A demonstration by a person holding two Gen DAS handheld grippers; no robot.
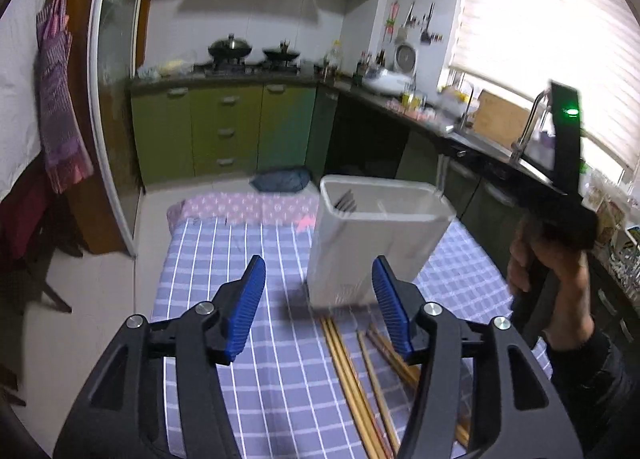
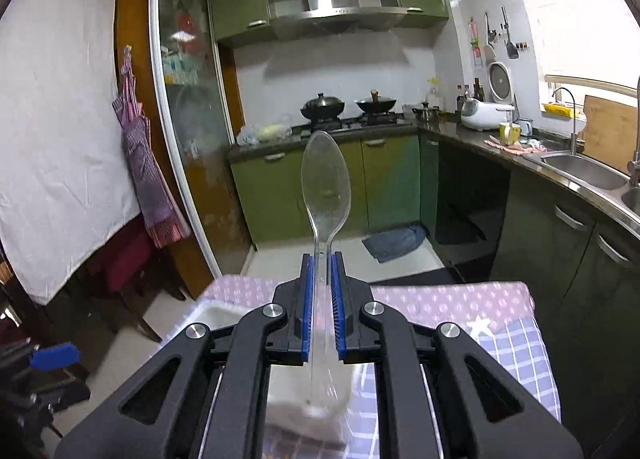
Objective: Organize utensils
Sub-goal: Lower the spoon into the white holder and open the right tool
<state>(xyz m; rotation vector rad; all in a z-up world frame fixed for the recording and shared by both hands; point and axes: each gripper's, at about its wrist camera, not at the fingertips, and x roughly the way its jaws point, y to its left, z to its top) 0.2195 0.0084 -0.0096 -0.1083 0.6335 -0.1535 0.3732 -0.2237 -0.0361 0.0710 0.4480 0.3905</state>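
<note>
My right gripper (image 2: 321,271) is shut on the handle of a clear plastic spoon (image 2: 326,183), bowl pointing up and away. It is held above the white utensil holder (image 2: 216,313), whose rim shows below the gripper. In the left wrist view the same white holder (image 1: 372,243) stands on the checked tablecloth with a fork (image 1: 344,201) inside. My left gripper (image 1: 320,299) is open and empty, just in front of the holder. Several wooden chopsticks (image 1: 356,383) lie on the cloth between its fingers. The right gripper's body (image 1: 568,179) shows at the right, held by a hand.
The table (image 1: 208,259) has a blue checked cloth over a pink one. Green kitchen cabinets (image 1: 224,127), a stove with woks (image 2: 348,107) and a sink (image 2: 588,171) lie beyond. A dark cloth (image 2: 394,243) lies on the floor. An apron (image 1: 60,107) hangs at left.
</note>
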